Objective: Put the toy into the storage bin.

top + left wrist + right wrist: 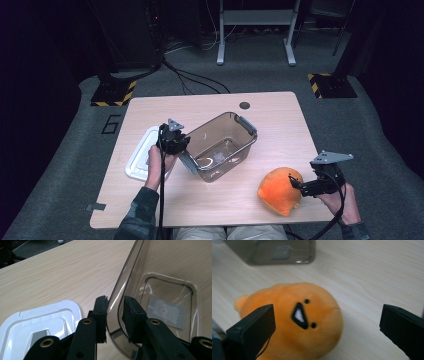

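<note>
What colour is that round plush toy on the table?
The plush toy is bright orange with small black face markings, clearest in the right gripper view.

One wooden bench (220, 200) carries three things: one clear plastic container (222, 145), one white lid (137, 160) and one orange plush toy (279, 191). Two black tongs are present, the left tongs (180, 150) and the right tongs (296, 186), one in each hand.

Ahead of our right gripper (298, 186) the orange plush (280, 190) blocks the way, sitting between the spread jaws; bare table (280, 125) beyond it lies free up to the clear container (222, 145). Our left gripper (181, 150) has that container's wall clamped between its jaws, and the white lid (140, 160) lies just beside it, crowding that side
</note>
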